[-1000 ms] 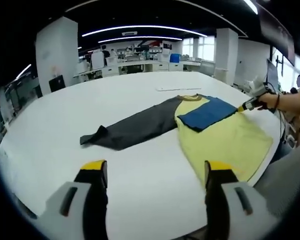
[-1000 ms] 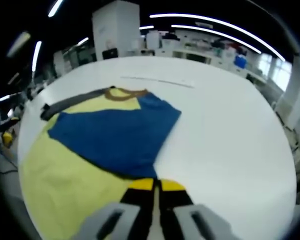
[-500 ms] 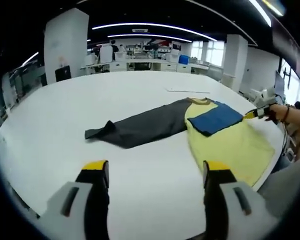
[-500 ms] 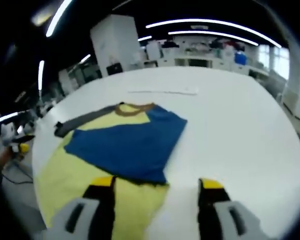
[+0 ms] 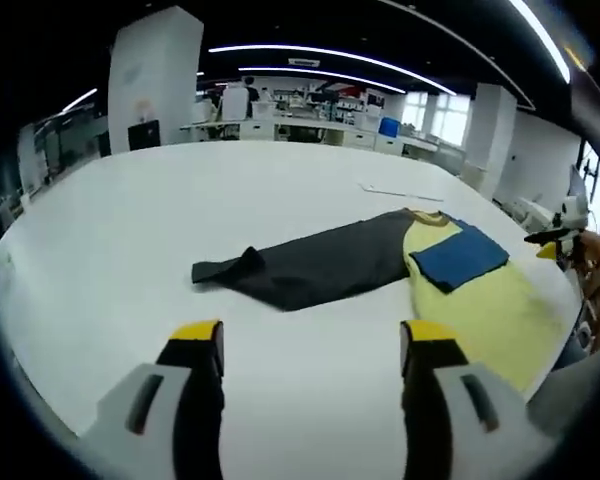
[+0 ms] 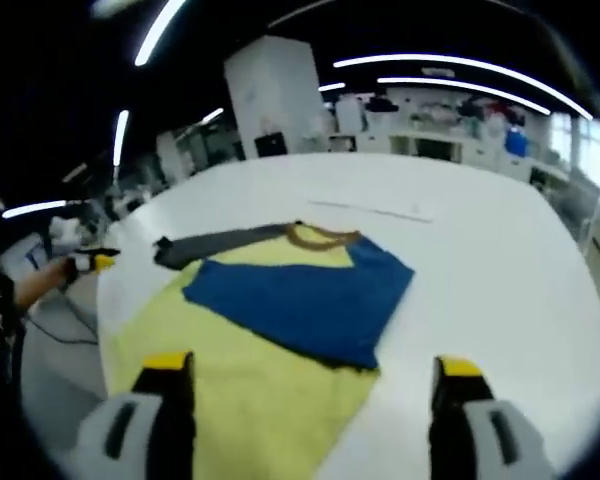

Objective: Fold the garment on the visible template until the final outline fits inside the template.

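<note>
A long-sleeved shirt lies flat on the white table (image 5: 180,220). Its body is yellow (image 5: 485,300) (image 6: 230,370) with a brown collar (image 6: 320,235). The blue sleeve (image 5: 460,257) (image 6: 305,305) is folded across the chest. The dark grey sleeve (image 5: 310,268) (image 6: 215,243) stretches straight out to the side. My left gripper (image 5: 312,335) is open, well short of the grey sleeve, holding nothing. My right gripper (image 6: 313,365) is open above the yellow hem area, also holding nothing. It appears at the far right of the left gripper view (image 5: 548,246).
A thin pale strip (image 5: 400,190) (image 6: 375,210) lies on the table beyond the collar. The table edge (image 6: 100,330) runs close to the shirt's hem side. A hand holds my left gripper (image 6: 88,263) beyond that edge. Desks and pillars stand far behind.
The right gripper was shut on the tip of the blue sleeve; it has opened, let the sleeve go and drawn back. Both views have shifted with the hands.
</note>
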Available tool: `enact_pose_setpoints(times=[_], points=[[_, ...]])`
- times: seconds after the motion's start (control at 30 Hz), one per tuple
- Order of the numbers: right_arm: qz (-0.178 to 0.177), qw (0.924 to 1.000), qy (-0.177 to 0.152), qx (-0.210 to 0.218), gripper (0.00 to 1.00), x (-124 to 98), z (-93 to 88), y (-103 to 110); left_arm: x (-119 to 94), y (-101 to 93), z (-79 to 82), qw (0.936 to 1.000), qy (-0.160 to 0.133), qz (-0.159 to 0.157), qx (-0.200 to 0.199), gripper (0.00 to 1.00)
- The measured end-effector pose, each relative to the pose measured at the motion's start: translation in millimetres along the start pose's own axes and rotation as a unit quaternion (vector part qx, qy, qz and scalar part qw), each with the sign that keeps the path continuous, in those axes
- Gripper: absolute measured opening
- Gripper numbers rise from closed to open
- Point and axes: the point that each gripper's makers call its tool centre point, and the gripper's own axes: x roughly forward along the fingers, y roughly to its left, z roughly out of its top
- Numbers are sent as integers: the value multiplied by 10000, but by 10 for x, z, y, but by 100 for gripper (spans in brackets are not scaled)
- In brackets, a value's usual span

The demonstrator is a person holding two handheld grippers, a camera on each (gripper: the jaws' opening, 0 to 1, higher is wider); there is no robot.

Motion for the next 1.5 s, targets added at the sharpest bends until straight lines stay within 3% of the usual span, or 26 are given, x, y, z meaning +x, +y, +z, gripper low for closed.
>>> enact_pose_setpoints(times=[0.27, 0.67, 1.1, 1.37, 1.5], points=[[197, 9997, -15, -139, 99, -177, 56, 216, 160, 212, 40, 9995, 8, 100, -316, 64], [177, 9996, -42, -222, 99, -358, 71, 330, 382, 572, 78, 9941, -92, 362, -1016, 57], [-39, 9998, 38, -203, 99, -459, 11, 287, 676, 812, 39, 9876, 45, 666, -1418, 49], [-165, 9997, 126, -135, 99, -476, -59, 255, 832, 930, 94, 9800, -12, 901, -1775, 41], [-219, 9997, 112, -74, 98, -475, -75, 235, 871, 949, 46, 9751, 82, 1096, -1925, 37]])
